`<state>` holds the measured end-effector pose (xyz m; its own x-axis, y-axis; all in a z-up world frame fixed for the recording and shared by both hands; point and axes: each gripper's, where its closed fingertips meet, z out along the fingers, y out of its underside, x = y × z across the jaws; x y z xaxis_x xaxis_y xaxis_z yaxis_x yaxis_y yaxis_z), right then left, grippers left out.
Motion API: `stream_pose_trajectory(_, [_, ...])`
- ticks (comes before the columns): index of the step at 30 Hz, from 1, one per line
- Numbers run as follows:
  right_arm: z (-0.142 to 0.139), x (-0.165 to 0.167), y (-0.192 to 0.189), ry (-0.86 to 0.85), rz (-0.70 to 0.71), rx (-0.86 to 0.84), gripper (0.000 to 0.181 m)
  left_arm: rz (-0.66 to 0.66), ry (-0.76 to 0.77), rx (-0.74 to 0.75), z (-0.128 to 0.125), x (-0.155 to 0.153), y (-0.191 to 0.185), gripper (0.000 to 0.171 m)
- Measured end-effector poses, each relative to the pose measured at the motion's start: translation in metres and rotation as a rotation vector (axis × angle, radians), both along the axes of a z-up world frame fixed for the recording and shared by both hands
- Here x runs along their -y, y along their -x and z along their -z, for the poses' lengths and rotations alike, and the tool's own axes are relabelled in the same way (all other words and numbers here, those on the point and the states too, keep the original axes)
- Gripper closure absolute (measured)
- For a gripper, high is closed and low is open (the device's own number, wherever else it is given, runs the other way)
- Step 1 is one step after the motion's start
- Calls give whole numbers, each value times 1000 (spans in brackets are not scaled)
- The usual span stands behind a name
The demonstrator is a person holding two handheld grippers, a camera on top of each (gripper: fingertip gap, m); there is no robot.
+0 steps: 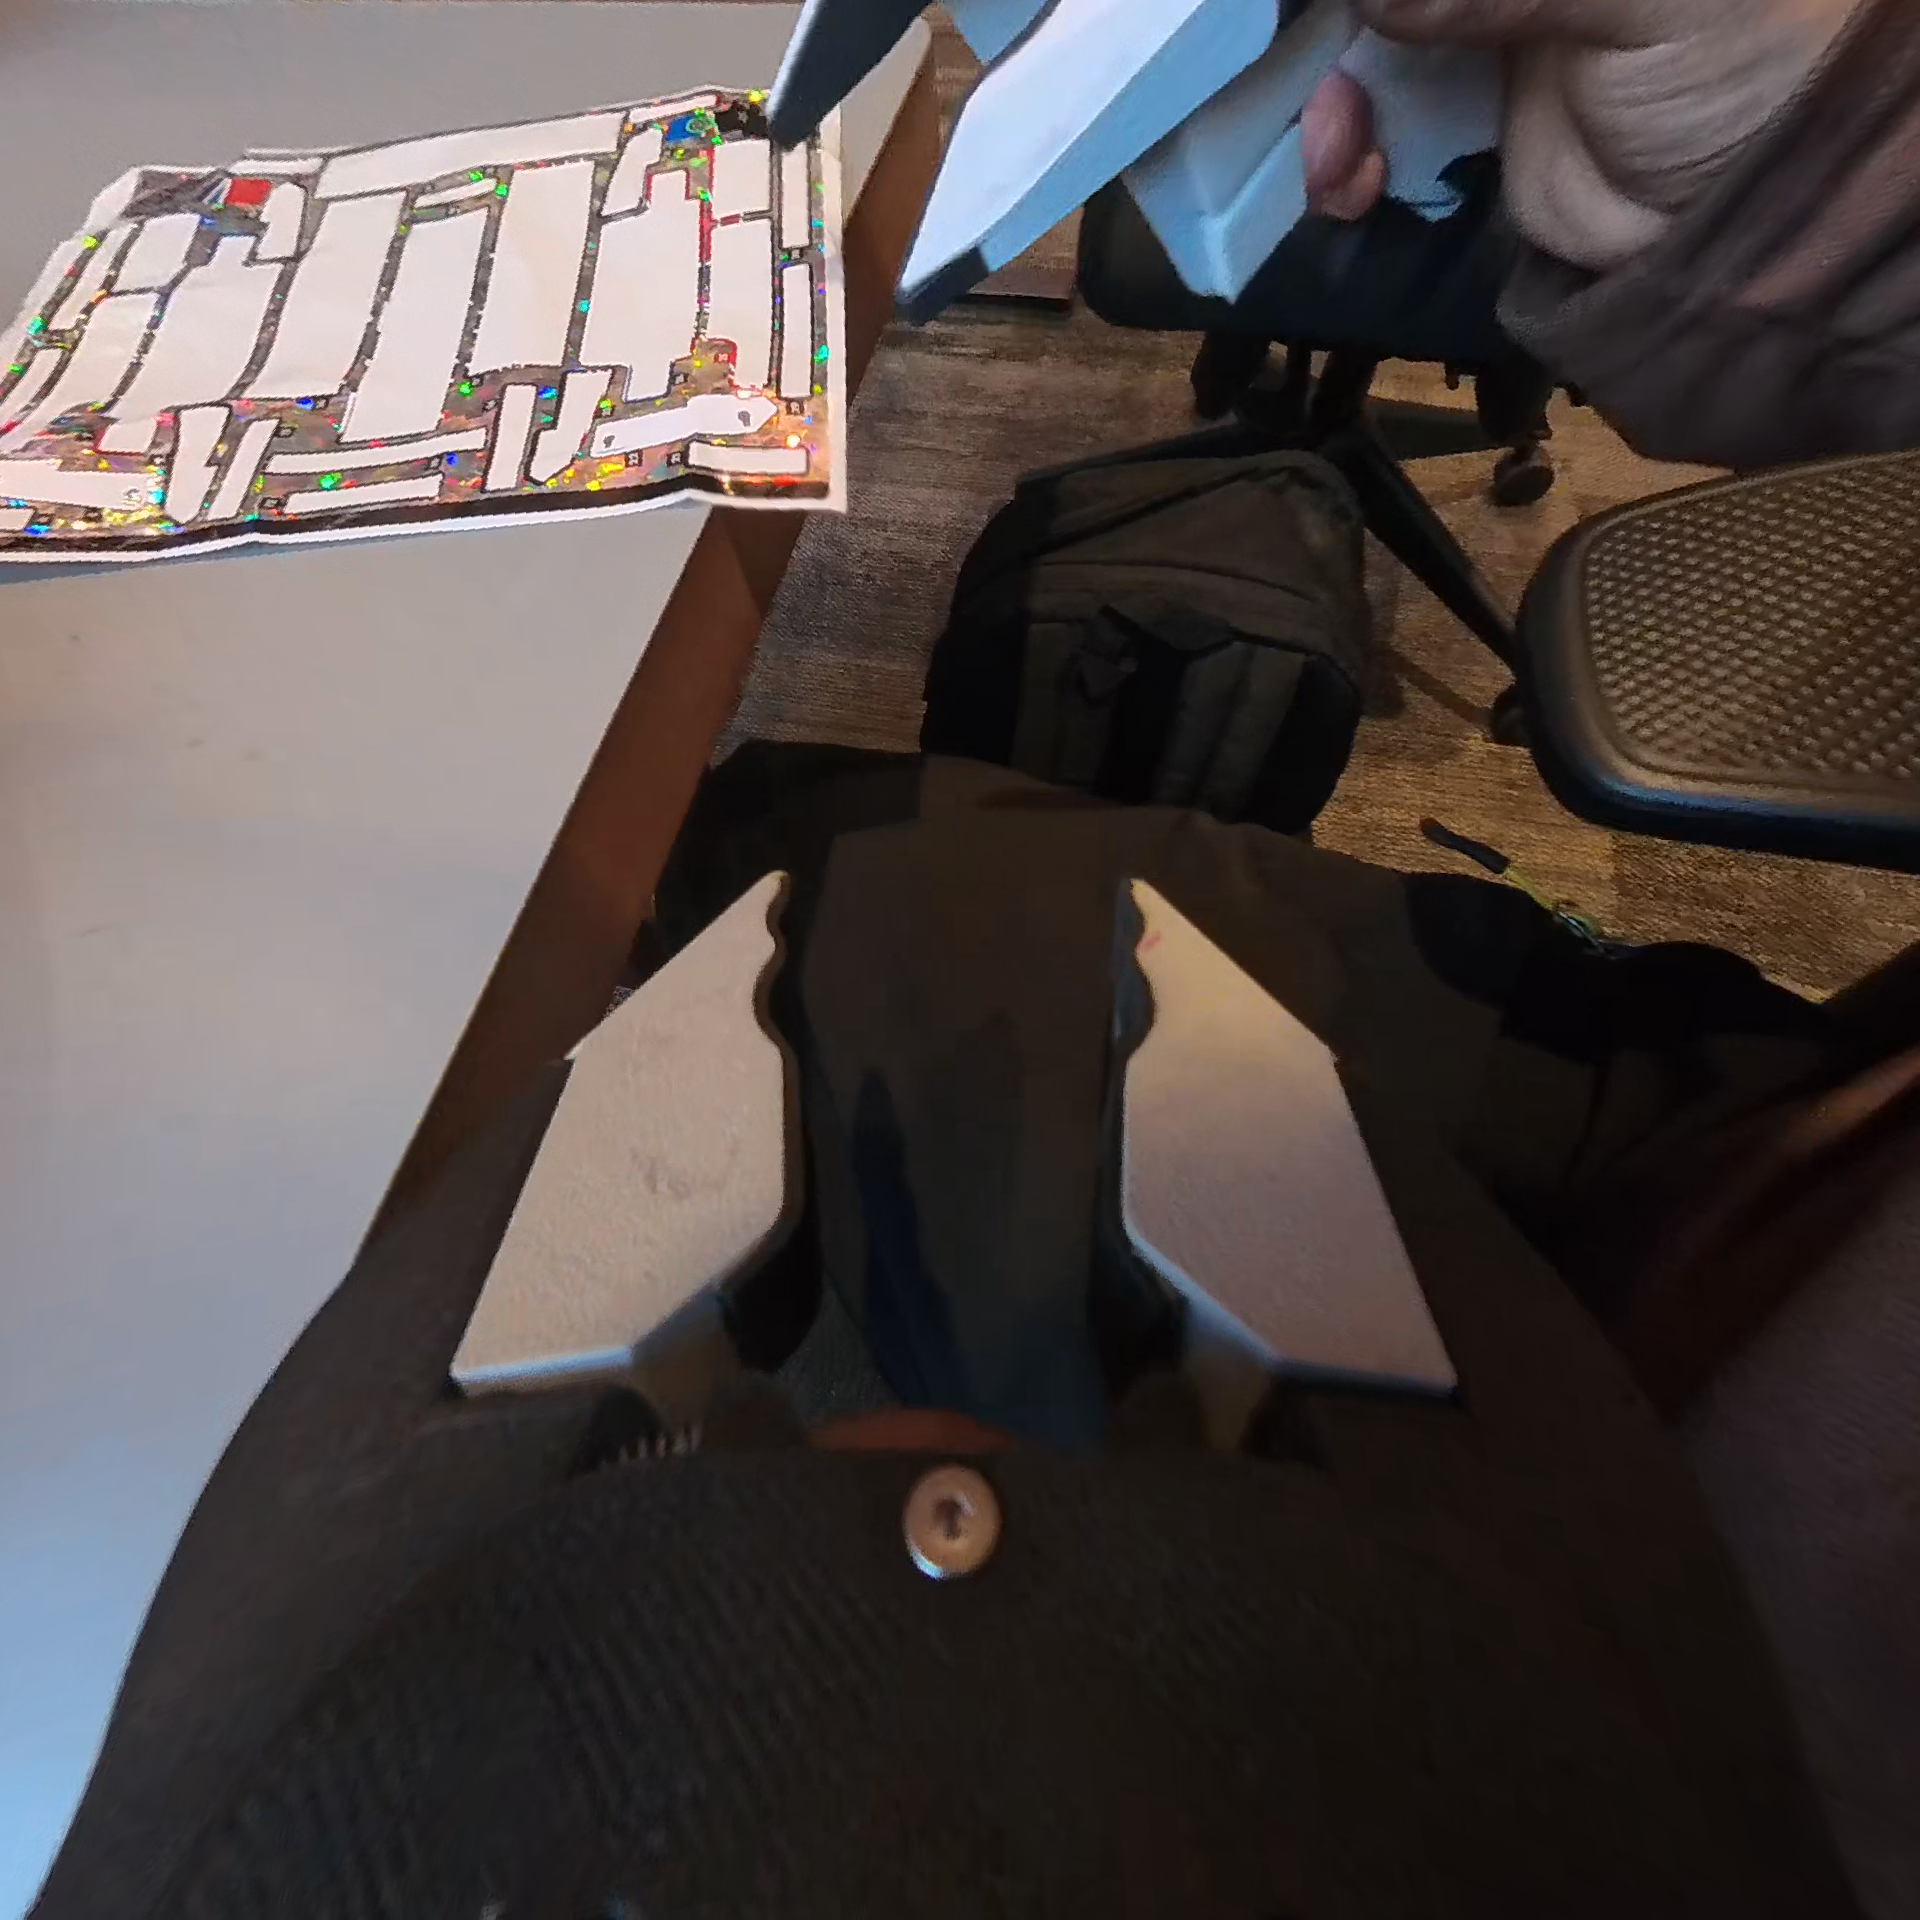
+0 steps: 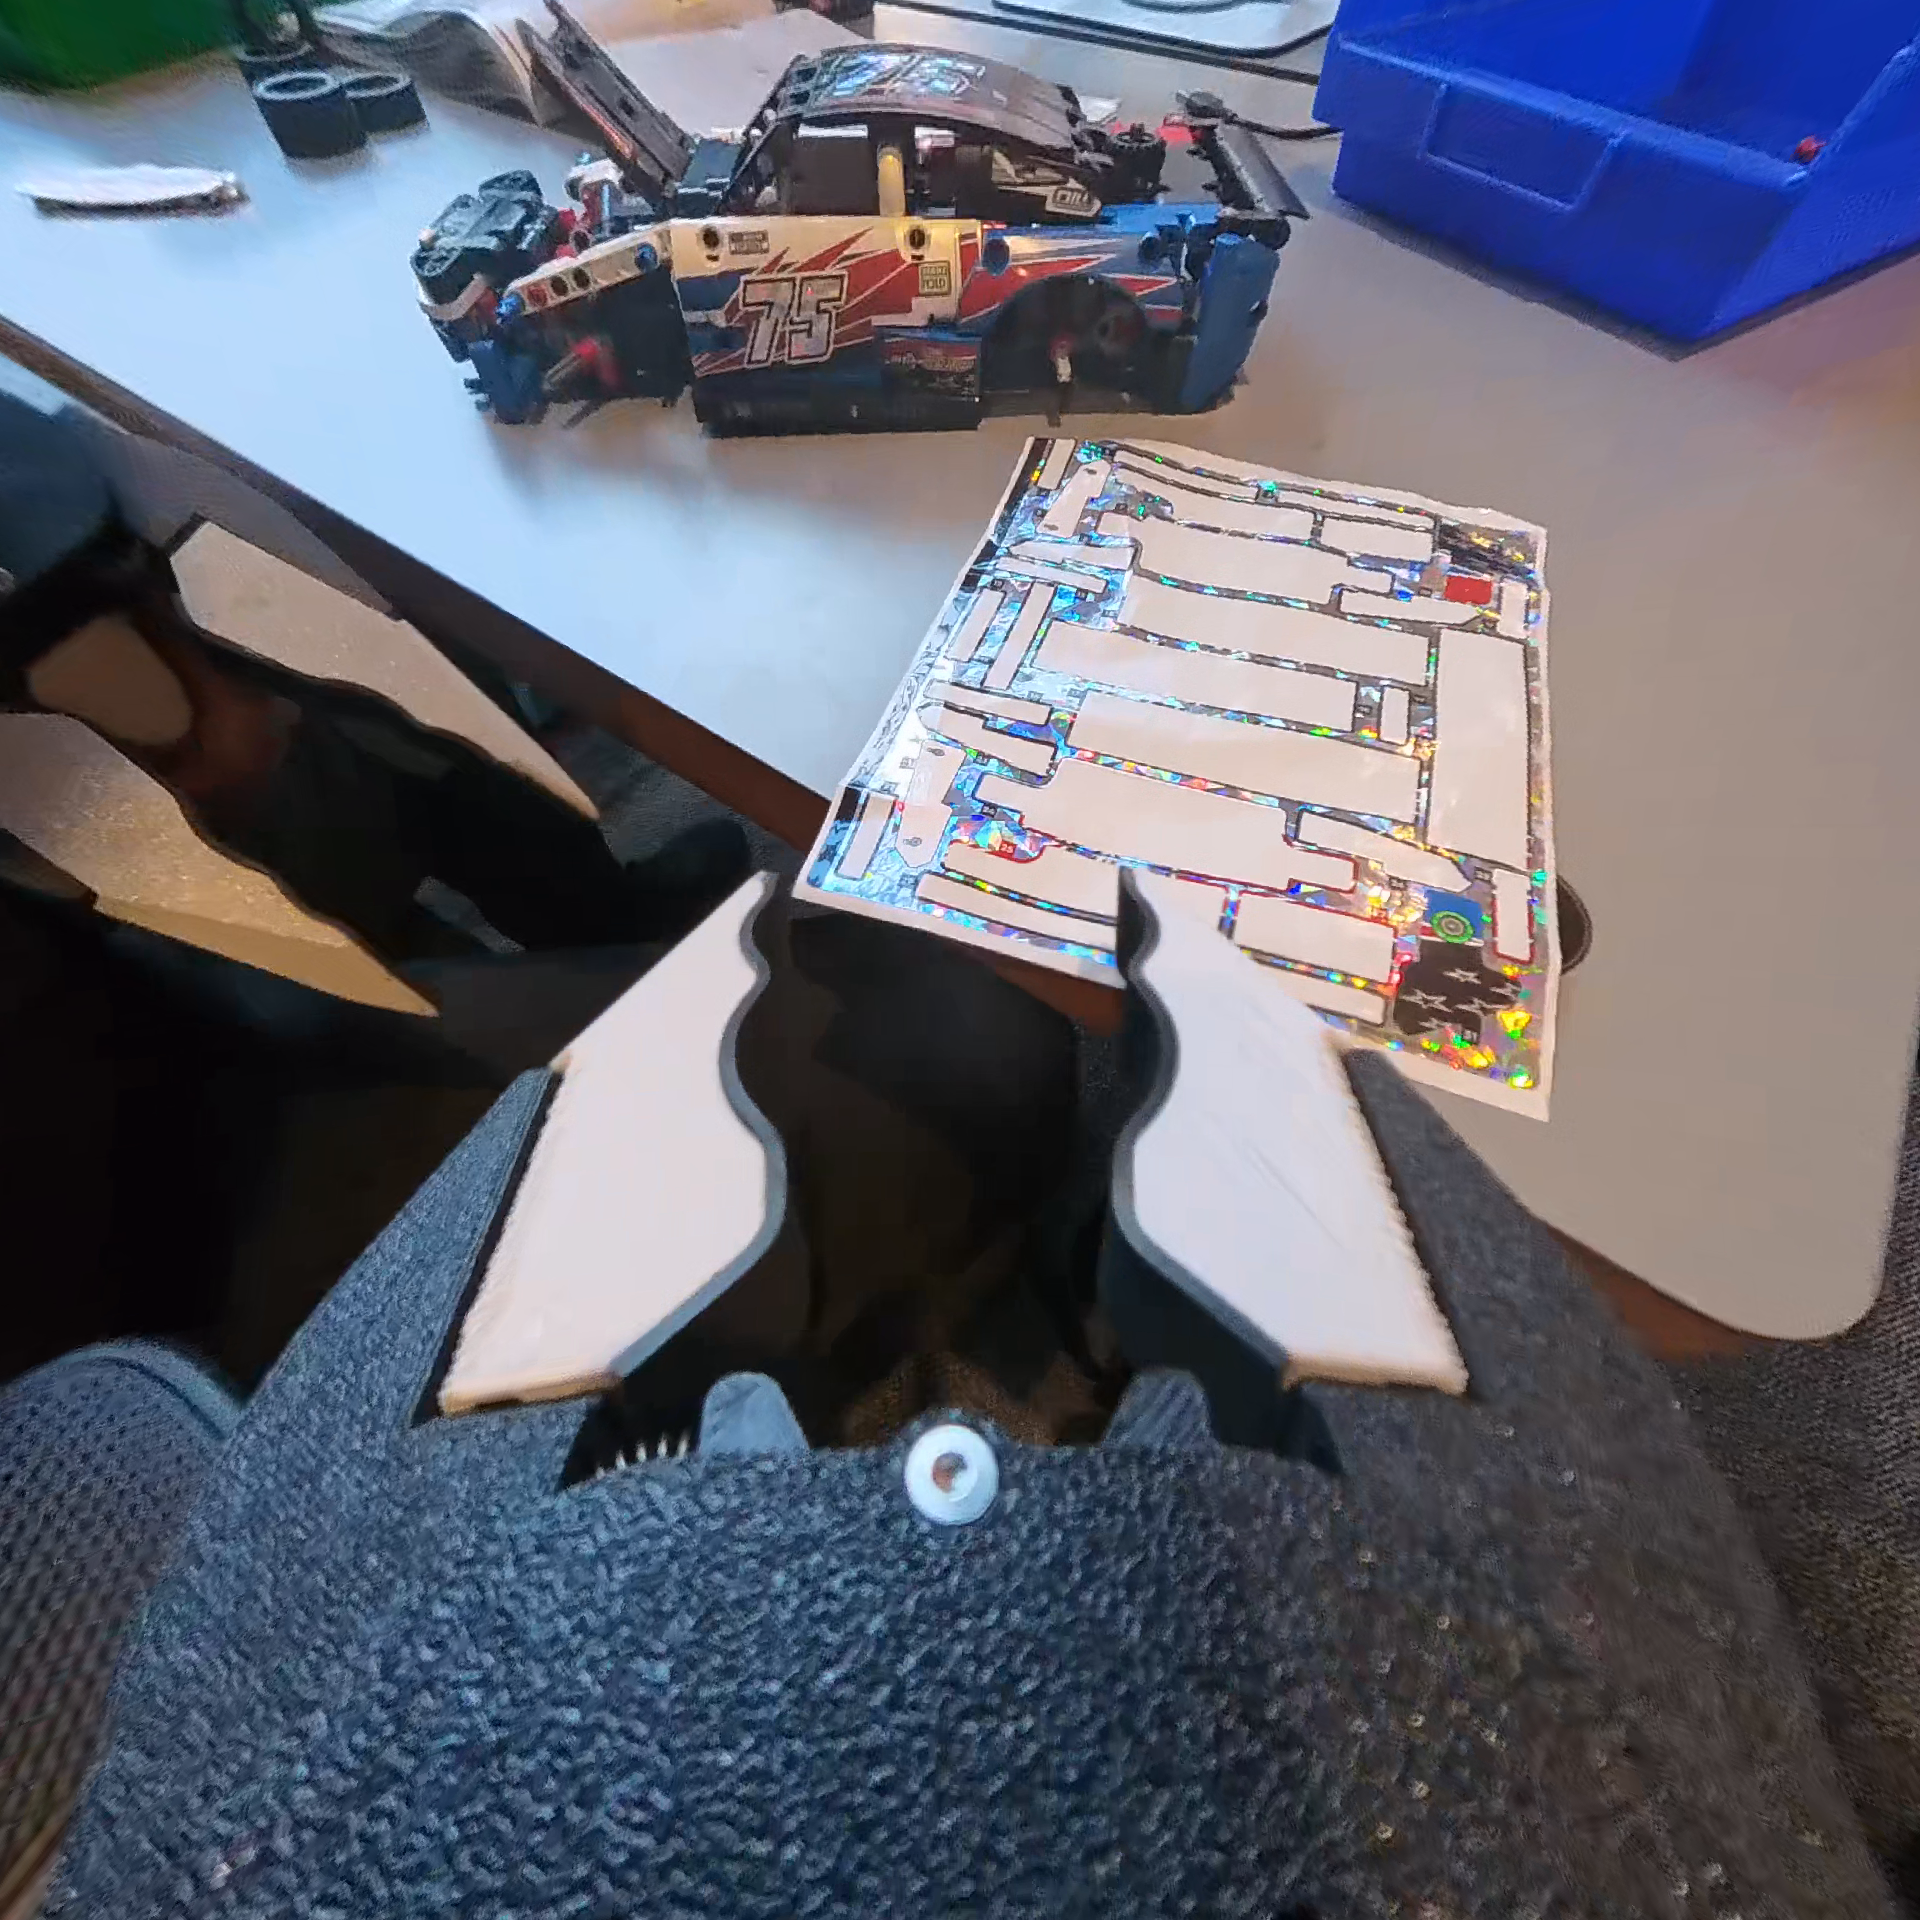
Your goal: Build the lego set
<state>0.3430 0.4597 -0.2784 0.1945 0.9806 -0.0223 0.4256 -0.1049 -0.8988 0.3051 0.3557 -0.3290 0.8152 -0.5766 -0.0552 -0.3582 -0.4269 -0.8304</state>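
- Lego car (image 2: 852, 239), mostly built, blue and white with red flashes and a dark roof, standing on the tabletop (image 2: 1714, 935) well in from the near edge; rear wheel arch empty, so wheels judged not yet fitted.
- Loose black tyres (image 2: 332, 104) grouped toward the far left of the tabletop, well apart from the car, probably kept aside for the wheel step.
- Sticker sheet (image 2: 1226, 748) lying flat between the car and the near edge, one corner overhanging that edge; nearly all shapes already peeled off, only a few coloured ones left, which fits a late stage of the build.
- Blue bin (image 2: 1621, 156) at the far right corner, likely for spare parts.
- Right gripper (image 2: 945, 894) held off the near edge, jaws wide apart and holding nothing, its tips just short of the sheet and aimed toward it; car well beyond them.
- Left gripper (image 1: 951, 904) lower and beside the tabletop edge, jaws also wide and empty, facing a backpack (image 1: 1143, 634) and an office chair (image 1: 1745, 665) on the floor, away from the car; judged to be waiting.
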Motion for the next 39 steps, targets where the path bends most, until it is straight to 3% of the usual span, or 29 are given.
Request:
stream_pose_trajectory(9, [14,5,12,-162,-125,159,111,-14,41,14,7,2,7,115])
stream_pose_trajectory(21, [8,-1,9,-95,-80,64,113,-6,53,-5,9,-1,11,115])
stream_pose_trajectory(29, [34,-7,7,-265,-165,279,112,9,31,-35,5,-3,6,115])
stream_pose_trajectory(31, [36,-7,11,-316,-176,308,120,9,28,-38,4,-2,5,116])
stream_pose_trajectory(34, [28,-1,19,-363,-177,297,161,1,22,-43,0,-3,7,114])
stream_pose_trajectory(37, [25,16,28,-352,-205,280,166,-23,-30,-95,-11,-8,18,110])
stream_pose_trajectory(39, [25,29,33,-340,-228,267,169,-24,-116,-238,-20,-14,30,117])
